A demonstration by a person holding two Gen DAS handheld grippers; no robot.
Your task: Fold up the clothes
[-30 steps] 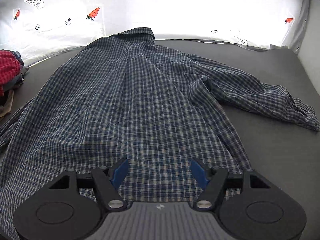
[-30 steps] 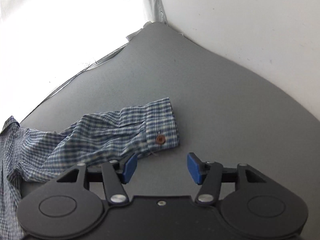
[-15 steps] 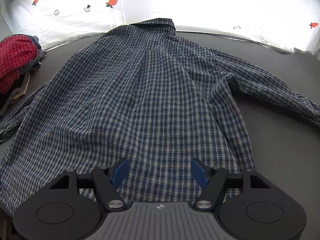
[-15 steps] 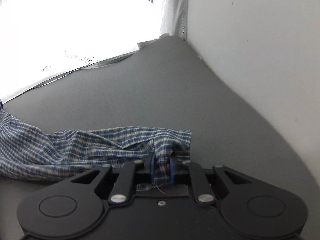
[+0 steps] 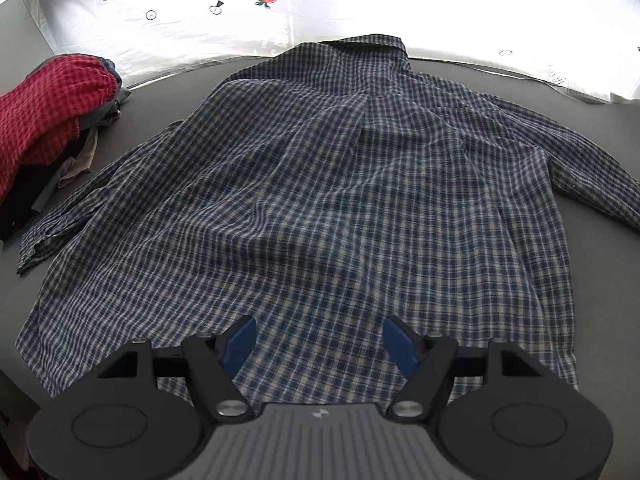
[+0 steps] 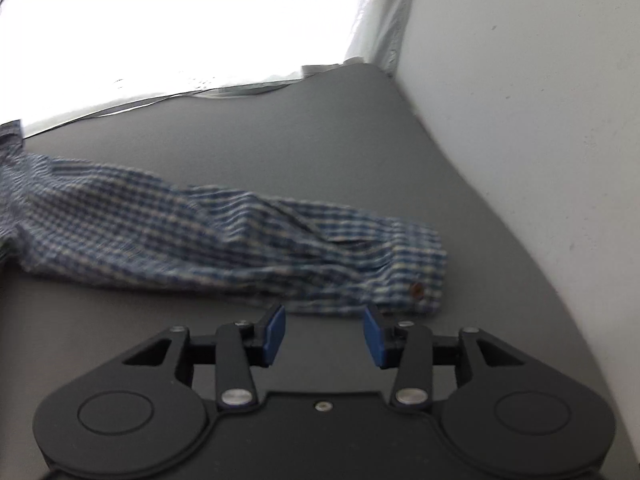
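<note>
shirt: a blue-and-white checked shirt [image 5: 320,184] lies spread back-up on the grey table [image 5: 600,320]; collar [image 5: 368,42] at the far edge, hem nearest the left wrist camera; broad soft ridges run across the back
right sleeve: the sleeve [image 6: 208,236] stretches out sideways on the table; its cuff [image 6: 416,276], with a brown button [image 6: 417,289], ends near the white wall [image 6: 540,120]
left gripper: left gripper [image 5: 320,344] hovers over the hem; jaws well apart; cloth shows beneath the gap but nothing is pinched
right gripper: right gripper [image 6: 324,330] sits just short of the cuff's near edge; jaws opening; only bare table between them, the cloth not gripped
other clothes: a red knit heap [image 5: 44,112] on darker garments at the table's left edge, apart from the shirt's body
handling: thin, light, limp woven cloth, likely to sag and crease anywhere unsupported; it should slide easily on the smooth table; nothing fragile but the buttons
where to hold: the cuff is the stiffest, thickest part of the sleeve and probably the surest pinch; for the body, the hem corners or a shoulder seam
</note>
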